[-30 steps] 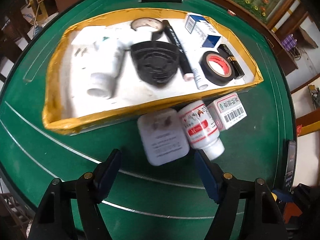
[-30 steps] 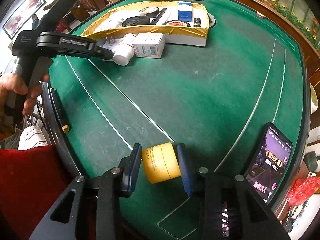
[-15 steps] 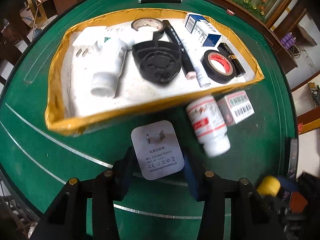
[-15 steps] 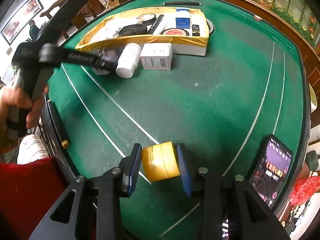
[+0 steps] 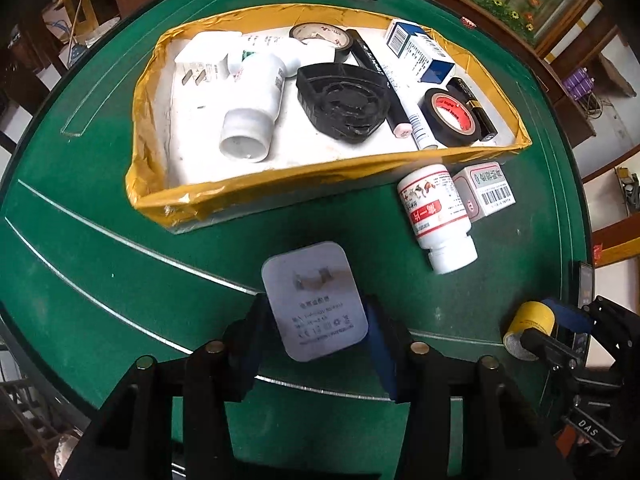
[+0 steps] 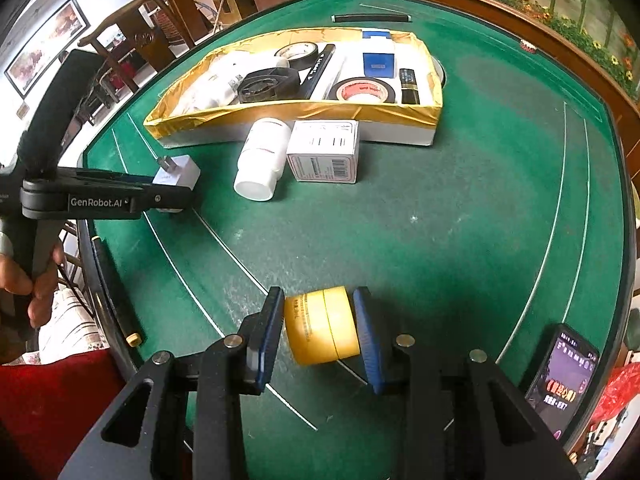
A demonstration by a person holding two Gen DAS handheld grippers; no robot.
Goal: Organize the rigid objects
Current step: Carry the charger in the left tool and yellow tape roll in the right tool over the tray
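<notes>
Left tongs (image 5: pixel 318 320) clamp a white plug adapter (image 5: pixel 314 300), held above the green counter (image 5: pixel 120 264) just before the yellow-lined box (image 5: pixel 248 196). Right tongs (image 6: pixel 318 326) grip a yellow jar (image 6: pixel 320 324) over the counter, well apart from the box.

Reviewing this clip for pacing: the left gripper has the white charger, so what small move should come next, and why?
Probably carry the white charger forward over the near gold rim of the tray. The left gripper is shut on it, and bare floor shows just behind that rim. The right gripper already holds the yellow jar.
</notes>
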